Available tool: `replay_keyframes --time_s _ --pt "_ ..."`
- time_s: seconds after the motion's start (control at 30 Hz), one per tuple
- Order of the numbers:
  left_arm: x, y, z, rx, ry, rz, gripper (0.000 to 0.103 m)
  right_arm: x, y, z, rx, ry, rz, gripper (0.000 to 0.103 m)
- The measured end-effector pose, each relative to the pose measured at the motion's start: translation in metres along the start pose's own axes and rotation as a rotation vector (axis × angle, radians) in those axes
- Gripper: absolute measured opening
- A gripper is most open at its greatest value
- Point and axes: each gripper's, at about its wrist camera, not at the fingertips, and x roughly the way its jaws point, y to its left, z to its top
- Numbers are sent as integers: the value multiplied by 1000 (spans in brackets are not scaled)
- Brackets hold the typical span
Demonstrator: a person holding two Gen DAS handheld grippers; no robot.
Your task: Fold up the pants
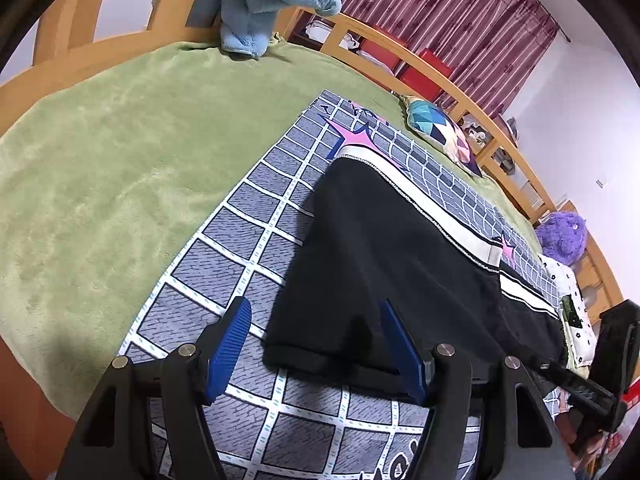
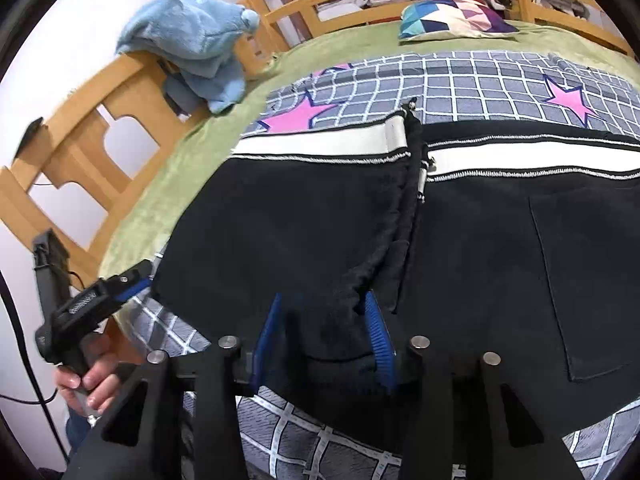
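Black pants [image 1: 380, 248] with a white side stripe lie flat on a grey checked sheet with pink stars [image 1: 256, 216]. In the right wrist view the pants [image 2: 304, 220] are folded, legs laid over the seat part with its back pocket. My left gripper [image 1: 316, 344] is open, its blue fingers astride the near left corner of the folded hem. My right gripper [image 2: 326, 340] is open around the near edge of the pants where the leg fold meets the seat. The left gripper [image 2: 132, 284] also shows at the left of the right wrist view, beside the pants' corner.
The sheet lies on a green blanket [image 1: 120, 152] over a wooden-framed bed [image 2: 80, 120]. A blue plush robe [image 2: 192, 44] hangs on the headboard. A patterned cushion [image 2: 452, 18] and a purple plush toy [image 1: 562, 236] sit along the far side.
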Motion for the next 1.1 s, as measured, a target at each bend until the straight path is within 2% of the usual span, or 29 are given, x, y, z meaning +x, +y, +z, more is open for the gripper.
replay_keyframes --time_s 0.03,0.07,0.13,0.17,0.23,0.3,0.37,0.4,0.47,0.5,0.57,0.6,0.67,0.7,0.8,0.87,0.93,1.0,1.1 --pt "1 -1 1 2 1 -2 65 5 3 -1 -12 0 -33 16" --pt "1 -2 1 3 3 -5 65 7 4 -1 -23 -4 -53 8" --pt "0 -3 1 7 1 -10 65 0 5 1 -34 -38 -61 7" --pt "-1 -4 0 10 -3 -9 65 -15 0 1 -14 -96 -35 7" --pt "-2 -3 -1 14 -7 -5 65 -50 -17 3 80 -207 73 7" --pt "-1 -1 -2 10 -3 -4 65 -63 -29 0 138 -219 101 7" --pt "1 1 -1 -4 10 -7 65 -52 -28 -8 105 -150 78 7" --pt "3 3 0 -17 18 -17 65 -38 -25 -15 70 -91 25 7" --pt "4 6 1 -36 30 -40 65 -16 -23 -27 45 -19 -27 11" --pt "5 7 2 -44 37 -52 65 -11 -23 -31 42 -9 -39 12" --pt "8 10 1 -56 55 -57 65 -15 -23 -32 29 -28 -54 25" --pt "11 12 1 -64 67 -50 65 -21 -24 -28 39 -40 -50 27" --pt "17 14 -1 -83 94 -58 65 -32 -29 -22 76 -77 -26 40" --pt "21 14 -2 -90 106 -73 65 -35 -32 -20 93 -87 -19 43" --pt "29 11 -1 -108 114 -74 64 -33 -34 -22 71 -52 -54 44" --pt "33 10 0 -127 117 -57 63 -35 -34 -29 64 -63 -86 45" --pt "36 8 2 -161 103 -16 54 -41 -36 -35 63 -81 -130 45" --pt "36 0 4 -149 76 22 35 -48 -37 -39 48 -95 -189 45" --pt "26 -32 5 5 -11 111 19 -63 -42 -42 21 -134 -292 45"
